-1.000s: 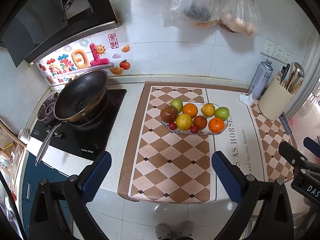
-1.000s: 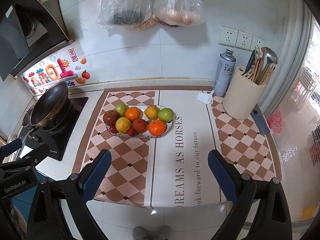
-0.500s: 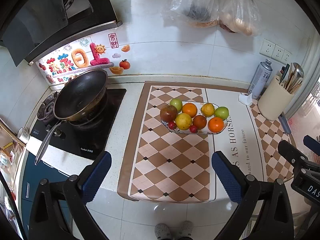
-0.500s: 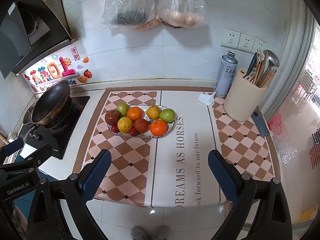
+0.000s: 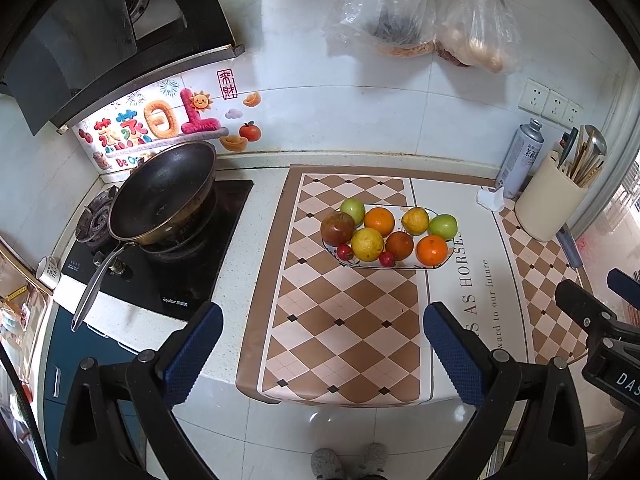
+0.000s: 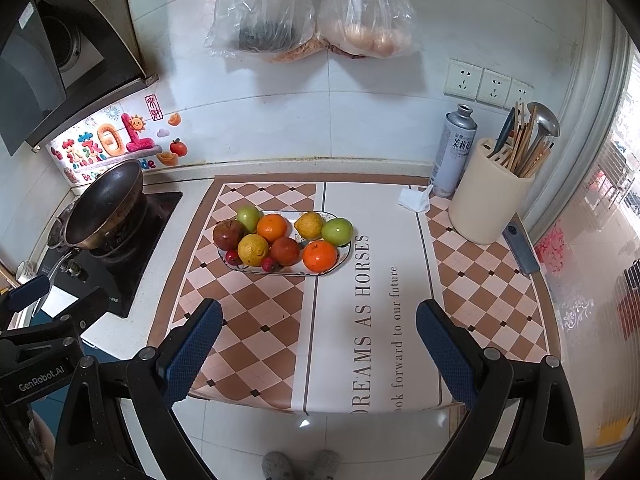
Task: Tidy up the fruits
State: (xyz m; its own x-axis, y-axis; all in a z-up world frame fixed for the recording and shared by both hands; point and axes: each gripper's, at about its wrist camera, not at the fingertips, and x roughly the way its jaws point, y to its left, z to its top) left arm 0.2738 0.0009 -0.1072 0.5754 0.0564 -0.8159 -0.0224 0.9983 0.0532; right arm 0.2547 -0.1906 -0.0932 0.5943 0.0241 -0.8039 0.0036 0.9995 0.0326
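Observation:
An oval white plate (image 5: pixel 436 266) (image 6: pixel 248 269) sits on the checkered counter mat, holding several fruits: oranges (image 5: pixel 431 249) (image 6: pixel 319 256), green apples (image 5: pixel 443 226) (image 6: pixel 337 231), yellow citrus (image 5: pixel 367 243) (image 6: pixel 253 249), a dark red apple (image 5: pixel 337 227) (image 6: pixel 228 234) and small red fruits (image 5: pixel 345 252) (image 6: pixel 270 264). My left gripper (image 5: pixel 322 326) hovers open above the mat's front edge, well short of the plate. My right gripper (image 6: pixel 319 322) is open too, near the front edge, with nothing between its blue-padded fingers (image 6: pixel 442 340).
A black wok (image 5: pixel 162 192) rests on the gas stove at the left. At the back right stand a spray can (image 6: pixel 456 150), a cream utensil holder (image 6: pixel 490 196) and a crumpled tissue (image 6: pixel 416 199). Two plastic bags (image 6: pixel 312 12) hang on the tiled wall. A knife (image 6: pixel 520 249) lies by the right edge.
Both views have shifted slightly; the right gripper has edged a little closer to the counter. The fruits and plate have not moved, and both grippers stay open.

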